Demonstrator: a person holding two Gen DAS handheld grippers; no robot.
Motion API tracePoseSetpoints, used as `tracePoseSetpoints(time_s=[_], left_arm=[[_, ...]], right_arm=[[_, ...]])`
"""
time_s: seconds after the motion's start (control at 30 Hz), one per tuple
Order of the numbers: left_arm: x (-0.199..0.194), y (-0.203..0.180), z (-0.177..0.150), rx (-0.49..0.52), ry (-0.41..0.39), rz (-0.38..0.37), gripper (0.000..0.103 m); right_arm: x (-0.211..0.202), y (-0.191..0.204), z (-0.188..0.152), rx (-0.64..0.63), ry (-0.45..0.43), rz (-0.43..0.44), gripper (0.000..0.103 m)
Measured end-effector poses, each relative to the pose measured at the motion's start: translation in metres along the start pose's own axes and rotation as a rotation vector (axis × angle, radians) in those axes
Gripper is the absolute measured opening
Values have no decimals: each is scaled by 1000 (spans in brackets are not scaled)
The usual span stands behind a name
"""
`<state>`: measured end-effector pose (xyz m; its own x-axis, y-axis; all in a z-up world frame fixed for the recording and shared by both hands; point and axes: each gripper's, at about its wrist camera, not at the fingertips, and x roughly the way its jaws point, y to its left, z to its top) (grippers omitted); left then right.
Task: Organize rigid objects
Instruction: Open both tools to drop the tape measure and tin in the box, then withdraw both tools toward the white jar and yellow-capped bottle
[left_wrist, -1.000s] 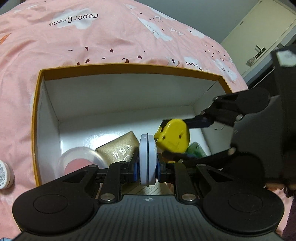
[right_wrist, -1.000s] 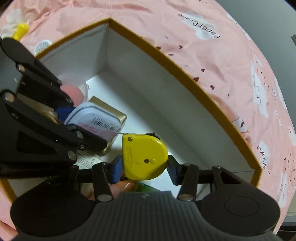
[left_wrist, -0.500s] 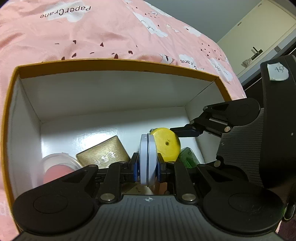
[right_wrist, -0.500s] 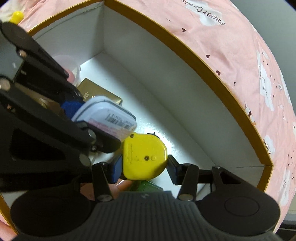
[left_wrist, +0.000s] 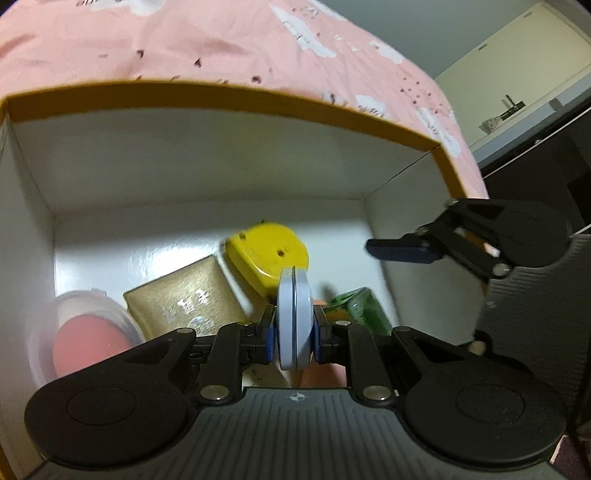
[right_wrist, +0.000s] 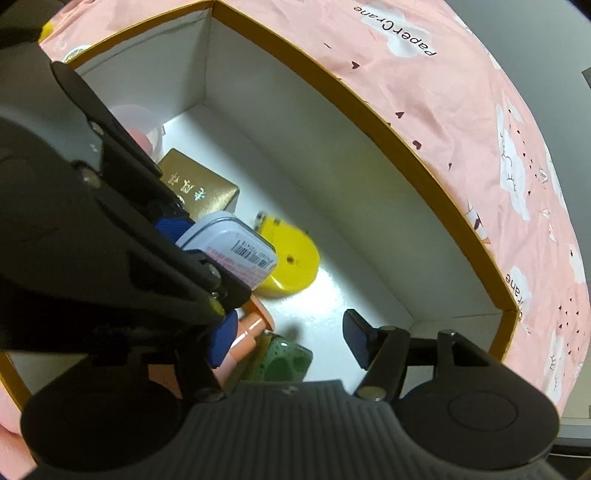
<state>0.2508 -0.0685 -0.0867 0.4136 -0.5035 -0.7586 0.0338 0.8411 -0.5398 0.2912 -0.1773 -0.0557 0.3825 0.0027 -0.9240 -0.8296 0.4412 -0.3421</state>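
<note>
Lying clear of the opening right gripper — yellow tape measure.

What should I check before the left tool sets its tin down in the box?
1. Left tool shut on the pale blue tin: ok.
2. Right tool jaws opening, nothing between them: ok.
3. Yellow tape measure lying on the box floor: ok.
4. Bare floor along the far wall for the tin: ok.
5. Tin clear of the gold box below: cannot tell.
</note>
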Motion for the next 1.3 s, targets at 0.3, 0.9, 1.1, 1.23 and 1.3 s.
tracePoseSetpoints(time_s=[0.3,0.9,1.1,1.23,1.3], left_arm=[[-9,-5,0,11,-9,20,34],[-85,-31,-26,118,-256,160,62],[-119,-36,-41,178,-337,239,63],[-141,-33,-51,200,-373,261,63],[-152,-29,-56,199,-385,270,63]], right_arm=[[-1,1,-4,11,0,-9,64],[-33,25,-1,36,-64,-33,66],[-56,38,4,42,-141,-40,88],[-73,42,8,105,-199,-21,88],[-79,46,10,139,-228,4,88]])
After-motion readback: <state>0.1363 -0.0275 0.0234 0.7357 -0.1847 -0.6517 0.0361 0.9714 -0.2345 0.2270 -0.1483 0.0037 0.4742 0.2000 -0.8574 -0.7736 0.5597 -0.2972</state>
